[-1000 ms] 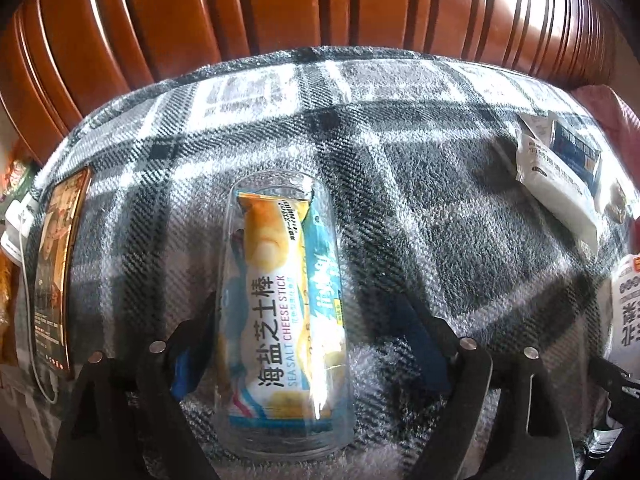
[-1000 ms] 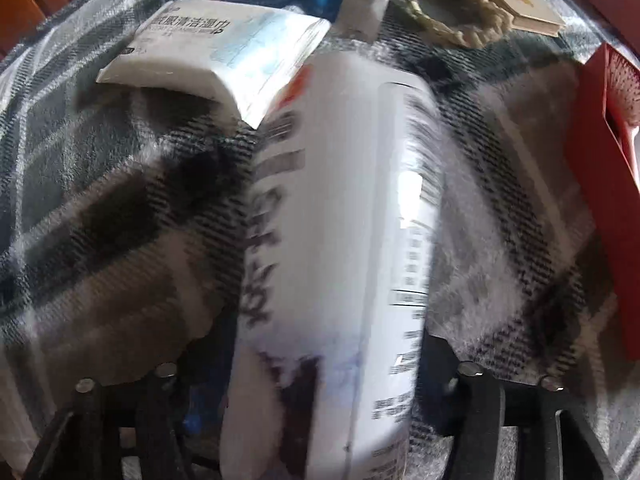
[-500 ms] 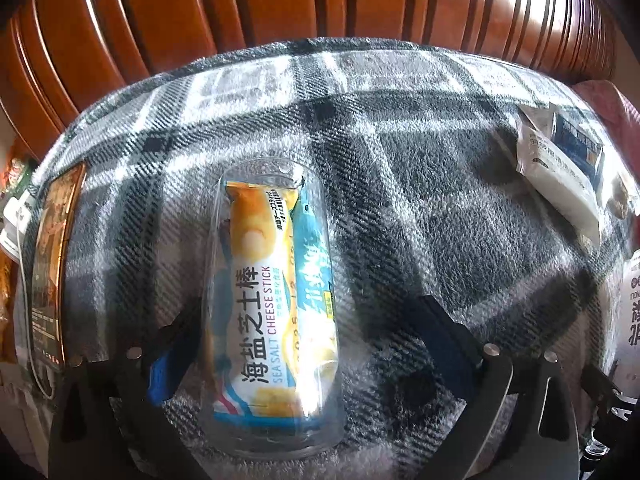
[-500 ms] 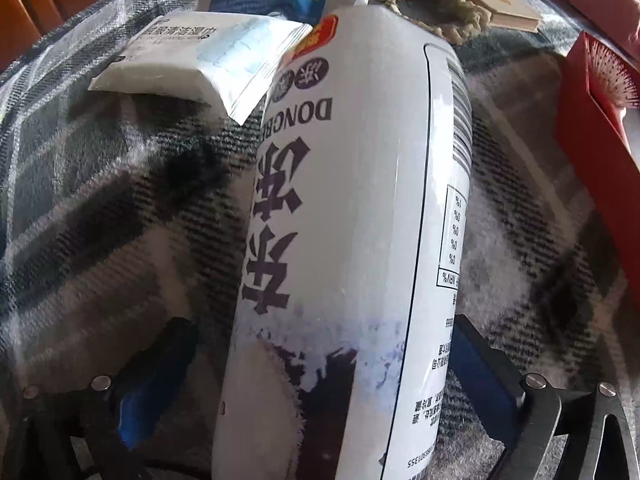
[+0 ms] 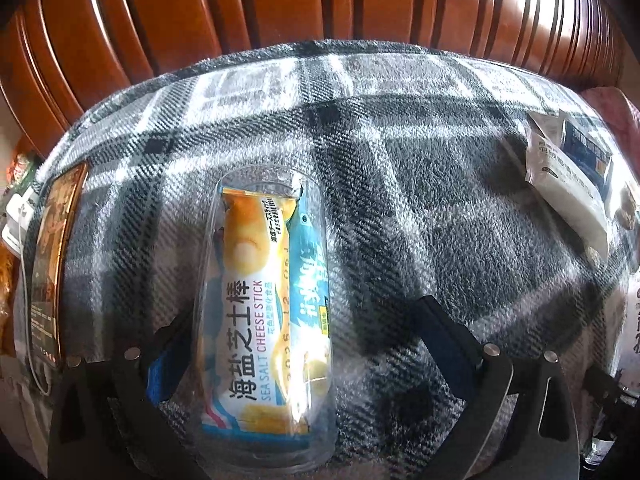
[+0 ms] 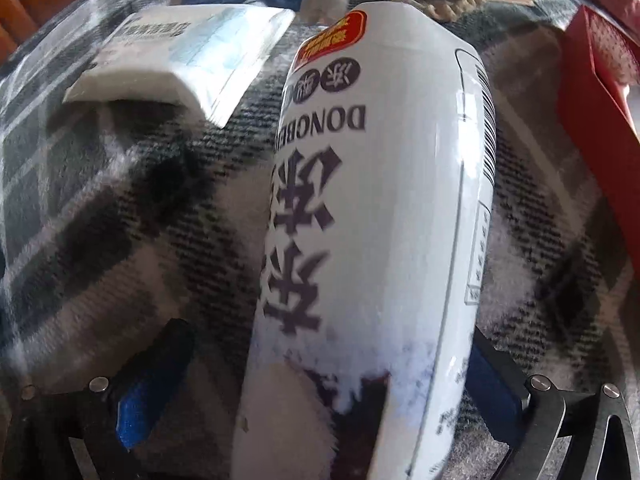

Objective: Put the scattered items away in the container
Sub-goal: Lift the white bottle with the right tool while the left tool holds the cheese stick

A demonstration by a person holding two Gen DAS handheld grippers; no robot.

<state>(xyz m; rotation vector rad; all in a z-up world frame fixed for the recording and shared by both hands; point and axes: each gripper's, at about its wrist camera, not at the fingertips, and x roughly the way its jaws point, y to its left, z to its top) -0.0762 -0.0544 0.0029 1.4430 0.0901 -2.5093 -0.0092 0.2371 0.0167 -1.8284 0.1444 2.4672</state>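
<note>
Jaws of both grippers spread wide: left gripper (image 5: 298, 344) straddles the cheese stick pack (image 5: 266, 312), right gripper (image 6: 320, 380) straddles the white can (image 6: 372, 216), both lying mid-blanket (image 5: 400, 140). Neither gripped. I'd centre each item between the pads, then close squarely; container not in view.

Both wrist views look steeply down, close over plaid blanket (image 5: 400, 184).
</note>
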